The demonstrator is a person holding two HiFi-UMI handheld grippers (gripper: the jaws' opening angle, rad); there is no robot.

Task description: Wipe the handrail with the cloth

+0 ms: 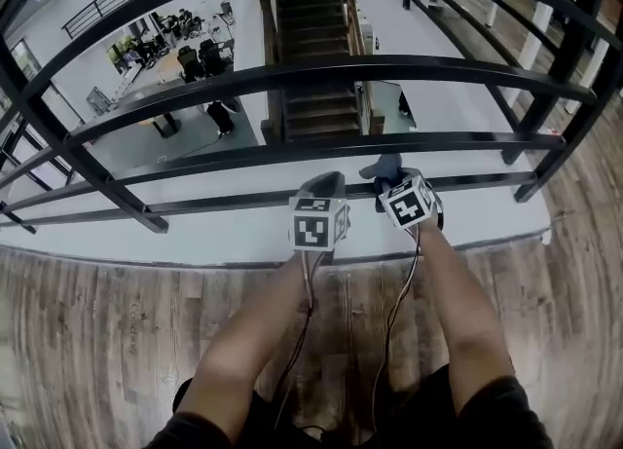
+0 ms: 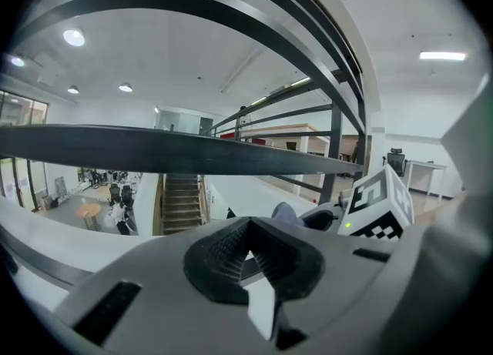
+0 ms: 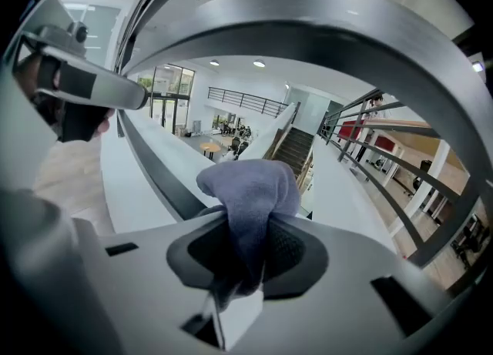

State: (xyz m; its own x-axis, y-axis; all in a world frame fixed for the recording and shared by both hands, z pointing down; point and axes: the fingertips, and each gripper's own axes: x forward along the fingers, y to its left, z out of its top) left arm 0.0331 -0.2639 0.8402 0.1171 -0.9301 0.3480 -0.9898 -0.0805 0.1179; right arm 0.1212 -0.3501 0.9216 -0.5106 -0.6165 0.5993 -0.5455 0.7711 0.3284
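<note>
The handrail is a black metal railing of horizontal bars (image 1: 321, 72) across the head view. A grey-blue cloth (image 1: 383, 168) is bunched in my right gripper (image 1: 391, 178), just above the lowest bar (image 1: 224, 201). In the right gripper view the cloth (image 3: 250, 192) sticks up between the jaws of the right gripper (image 3: 245, 257), with a dark bar (image 3: 150, 169) running off to the left behind it. My left gripper (image 1: 328, 182) hangs close beside the right one, level with that lowest bar. The left gripper (image 2: 248, 247) is shut with nothing between its pads.
Beyond the railing is a drop to a lower floor with a staircase (image 1: 311, 57) and people and chairs around desks (image 1: 185, 48). A white ledge (image 1: 195, 233) runs under the bars, then wooden floor (image 1: 97, 340). Railing posts (image 1: 550, 77) stand to the right.
</note>
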